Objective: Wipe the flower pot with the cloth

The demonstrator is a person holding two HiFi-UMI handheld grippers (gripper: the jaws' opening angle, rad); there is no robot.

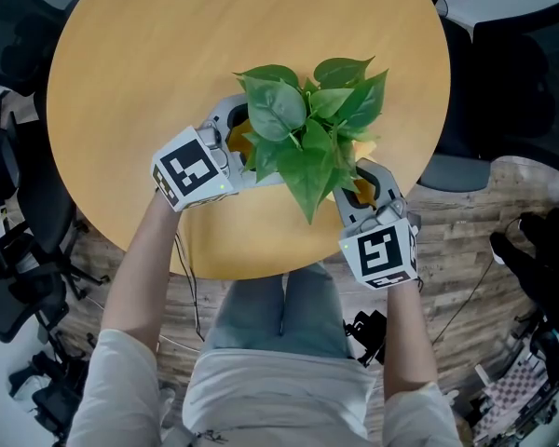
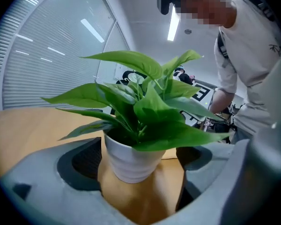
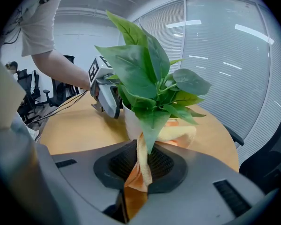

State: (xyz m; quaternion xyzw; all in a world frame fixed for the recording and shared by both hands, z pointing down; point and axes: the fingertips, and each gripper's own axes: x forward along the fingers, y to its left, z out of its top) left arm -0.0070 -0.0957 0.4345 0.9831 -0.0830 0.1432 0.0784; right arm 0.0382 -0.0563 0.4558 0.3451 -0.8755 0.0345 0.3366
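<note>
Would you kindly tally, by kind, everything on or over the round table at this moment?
White flower pot: 1
Green plant: 1
Orange cloth: 1
Grippers: 2 (left gripper, right gripper)
Total: 5

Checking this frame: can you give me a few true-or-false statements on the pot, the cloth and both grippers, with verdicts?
1. The left gripper has its jaws apart, with the white flower pot in the gap. True.
2. The right gripper is empty. False: it is shut on the orange cloth.
3. The flower pot lies tipped over. False: it stands upright on the round wooden table.
4. Green leaves spread out over the pot's rim. True.
</note>
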